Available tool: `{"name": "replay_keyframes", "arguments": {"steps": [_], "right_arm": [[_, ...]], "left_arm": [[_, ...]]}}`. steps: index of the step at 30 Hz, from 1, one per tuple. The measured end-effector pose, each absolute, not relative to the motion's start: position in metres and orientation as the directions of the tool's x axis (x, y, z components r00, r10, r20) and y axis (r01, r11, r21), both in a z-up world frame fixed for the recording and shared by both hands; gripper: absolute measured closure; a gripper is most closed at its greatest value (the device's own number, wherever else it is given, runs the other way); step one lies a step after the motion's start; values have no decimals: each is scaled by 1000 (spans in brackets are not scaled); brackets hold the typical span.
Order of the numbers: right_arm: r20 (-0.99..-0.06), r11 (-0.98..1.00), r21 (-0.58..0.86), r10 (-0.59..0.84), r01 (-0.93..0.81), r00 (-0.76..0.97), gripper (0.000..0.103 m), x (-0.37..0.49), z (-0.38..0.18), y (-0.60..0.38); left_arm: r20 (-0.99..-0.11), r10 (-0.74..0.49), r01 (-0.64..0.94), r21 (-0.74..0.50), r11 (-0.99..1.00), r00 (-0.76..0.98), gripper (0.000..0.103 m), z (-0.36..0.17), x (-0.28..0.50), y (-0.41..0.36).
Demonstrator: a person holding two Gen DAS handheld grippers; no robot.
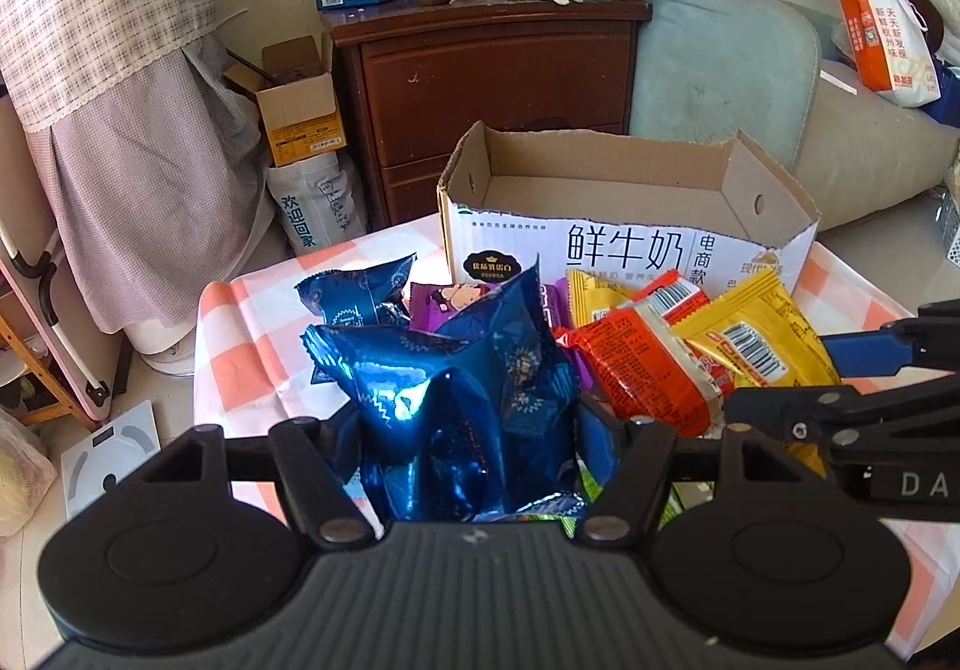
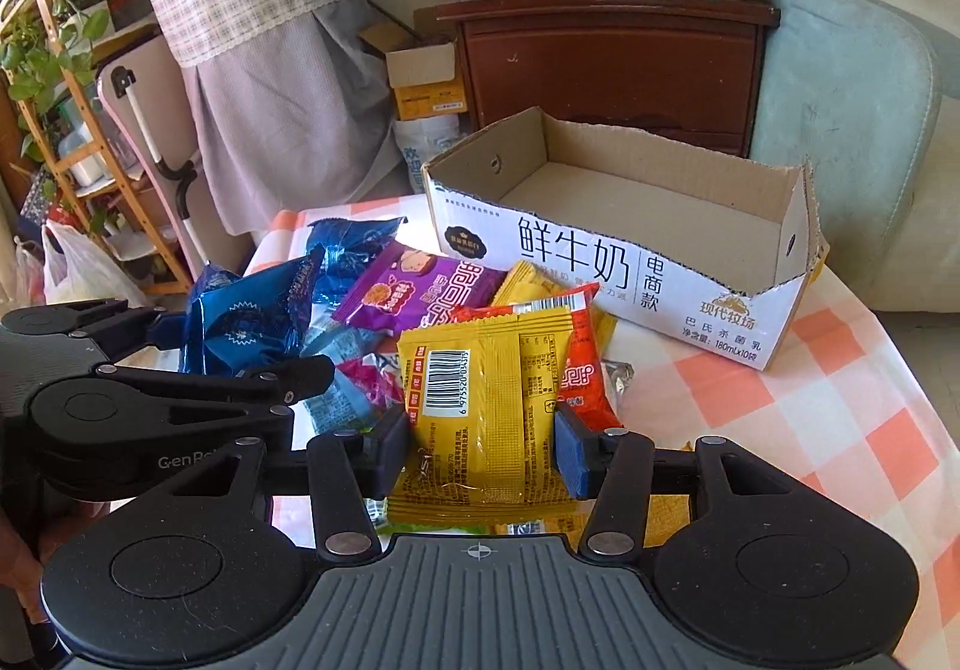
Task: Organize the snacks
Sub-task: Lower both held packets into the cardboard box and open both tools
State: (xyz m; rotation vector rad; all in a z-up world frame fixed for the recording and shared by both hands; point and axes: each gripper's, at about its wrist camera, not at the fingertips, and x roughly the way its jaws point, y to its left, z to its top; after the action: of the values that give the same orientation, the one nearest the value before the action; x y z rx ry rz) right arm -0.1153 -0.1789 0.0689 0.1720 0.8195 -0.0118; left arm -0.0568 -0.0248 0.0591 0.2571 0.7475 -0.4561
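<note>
- Blue foil fills my left tool [image 1: 471, 430]: its pads are pinched on a crumpled blue snack packet [image 1: 462, 400], maybe more than one, I cannot tell.
- My right tool [image 2: 483, 445] is clamped on a yellow snack packet [image 2: 486, 400], barcode side up, one pad against each side edge.
- Just behind the yellow packet I see a red packet [image 2: 585, 364] and a purple packet [image 2: 420, 289]; further blue packets [image 2: 252, 322] lie toward the worktop's left edge, near my left tool as seen from the right wrist.
- All these snacks sit in one heap in the middle of the worktop [image 2: 840, 400], which has an orange-and-white checked cloth.
- At the far edge stands an open cardboard milk box [image 2: 630, 262]; I see nothing inside it.
- Beyond the worktop I make out a dark wooden cabinet [image 2: 606, 64] with cartons on top.
</note>
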Motion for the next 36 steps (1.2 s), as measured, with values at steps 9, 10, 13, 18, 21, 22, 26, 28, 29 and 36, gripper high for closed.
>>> {"name": "replay_keyframes", "arguments": {"steps": [9, 10, 13, 18, 21, 22, 26, 28, 29, 36], "right_arm": [[-691, 969, 188, 13, 162, 723, 54, -91, 79, -201], [-688, 966, 194, 8, 172, 726, 54, -87, 80, -204], [-685, 959, 203, -5, 198, 729, 54, -78, 81, -209], [-681, 951, 198, -41, 238, 731, 54, -65, 81, -216], [-676, 944, 192, -72, 269, 733, 54, -55, 81, -222], [-672, 940, 192, -84, 283, 736, 54, -52, 81, -226], [-670, 908, 233, -109, 348, 735, 54, -41, 78, -243], [-669, 898, 230, -134, 375, 731, 54, -35, 76, -249], [-668, 893, 226, -148, 388, 730, 54, -32, 75, -252], [-679, 859, 241, -183, 452, 711, 54, -16, 65, -272]], "left_arm": [[-680, -324, 456, 16, 890, 658, 36, 70, -14, -44], [-678, -329, 455, 9, 891, 658, 36, 71, -9, -47], [-670, -341, 455, -5, 891, 660, 36, 74, 2, -55], [-658, -350, 449, -20, 893, 667, 35, 77, 24, -69], [-656, -351, 440, -32, 897, 668, 35, 77, 37, -77], [-656, -354, 438, -39, 898, 666, 35, 77, 41, -80], [-651, -376, 443, -68, 894, 660, 35, 78, 57, -89], [-650, -389, 447, -85, 891, 652, 35, 78, 65, -94], [-653, -397, 448, -98, 889, 645, 35, 77, 70, -96], [-654, -434, 468, -136, 873, 619, 35, 73, 90, -113]]}}
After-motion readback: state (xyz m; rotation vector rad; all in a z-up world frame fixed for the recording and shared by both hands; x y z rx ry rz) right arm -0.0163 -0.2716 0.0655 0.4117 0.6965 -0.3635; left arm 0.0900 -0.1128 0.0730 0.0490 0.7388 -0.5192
